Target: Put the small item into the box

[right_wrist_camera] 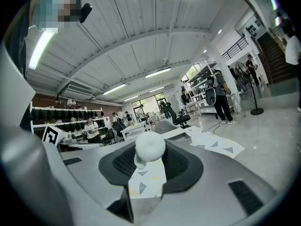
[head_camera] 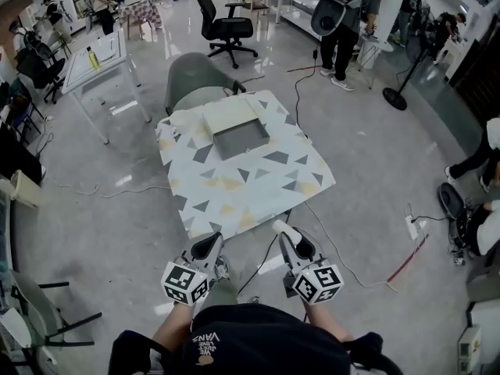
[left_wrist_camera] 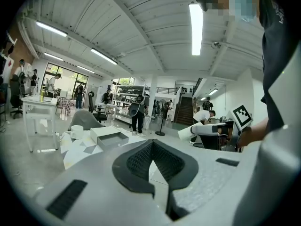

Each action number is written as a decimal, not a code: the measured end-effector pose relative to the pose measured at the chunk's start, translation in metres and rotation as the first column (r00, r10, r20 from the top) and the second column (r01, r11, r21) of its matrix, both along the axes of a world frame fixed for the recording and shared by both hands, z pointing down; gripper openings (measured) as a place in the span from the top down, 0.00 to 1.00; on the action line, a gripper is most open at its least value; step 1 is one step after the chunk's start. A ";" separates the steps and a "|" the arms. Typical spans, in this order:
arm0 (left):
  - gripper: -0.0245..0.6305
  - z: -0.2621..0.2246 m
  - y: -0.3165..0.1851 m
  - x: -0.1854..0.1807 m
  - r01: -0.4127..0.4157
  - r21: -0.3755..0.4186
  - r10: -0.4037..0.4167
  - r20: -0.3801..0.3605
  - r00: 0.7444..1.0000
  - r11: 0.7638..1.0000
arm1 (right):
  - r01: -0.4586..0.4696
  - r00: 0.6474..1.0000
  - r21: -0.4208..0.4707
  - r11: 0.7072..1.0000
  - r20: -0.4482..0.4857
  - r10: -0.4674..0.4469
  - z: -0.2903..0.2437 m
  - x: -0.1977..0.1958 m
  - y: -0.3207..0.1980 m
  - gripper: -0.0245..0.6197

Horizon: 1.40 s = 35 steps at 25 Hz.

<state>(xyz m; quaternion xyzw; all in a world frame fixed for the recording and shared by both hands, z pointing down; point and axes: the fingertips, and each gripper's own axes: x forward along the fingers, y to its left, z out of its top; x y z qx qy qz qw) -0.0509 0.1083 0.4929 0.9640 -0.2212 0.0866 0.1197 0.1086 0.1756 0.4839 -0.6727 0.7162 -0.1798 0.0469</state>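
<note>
An open grey box (head_camera: 241,137) with its pale lid (head_camera: 228,113) laid back lies on the far half of a table with a triangle-patterned cloth (head_camera: 258,190). From the left gripper view the box (left_wrist_camera: 109,136) lies ahead to the left. Both grippers hover side by side just off the table's near edge. My right gripper (head_camera: 282,228) is shut on a small white round item (right_wrist_camera: 150,146), which sits between its pad tips. My left gripper (head_camera: 211,244) is shut with nothing in it, its pads (left_wrist_camera: 136,160) meeting at the tip.
A white mug (left_wrist_camera: 75,132) stands on the cloth left of the box. A grey chair (head_camera: 195,76) is tucked behind the table. Cables (head_camera: 344,260) trail on the floor by the near right corner. People, desks and an office chair (head_camera: 225,26) stand farther off.
</note>
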 end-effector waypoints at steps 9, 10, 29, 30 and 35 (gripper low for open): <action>0.95 0.002 -0.095 0.021 -0.058 -0.010 0.058 -0.007 0.998 0.998 | -0.034 0.999 -0.007 0.999 -0.024 0.034 -0.001 0.013 -0.101 0.76; 0.95 0.001 -0.105 0.022 -0.068 -0.010 0.068 -0.004 0.998 0.998 | -0.040 0.999 -0.008 0.999 -0.024 0.040 -0.001 0.014 -0.111 0.76; 0.95 0.005 -0.229 0.028 -0.126 -0.030 0.126 -0.012 0.992 0.992 | -0.104 0.995 -0.025 0.994 -0.014 0.103 0.008 0.016 -0.223 0.76; 0.95 0.007 -0.231 0.029 -0.122 -0.034 0.121 -0.012 0.993 0.992 | -0.095 0.995 -0.028 0.995 -0.014 0.095 0.009 0.017 -0.228 0.76; 0.95 0.009 -0.246 0.036 -0.069 -0.032 0.068 -0.009 0.998 0.997 | -0.021 1.000 -0.032 0.999 -0.018 0.021 0.012 0.027 -0.261 0.76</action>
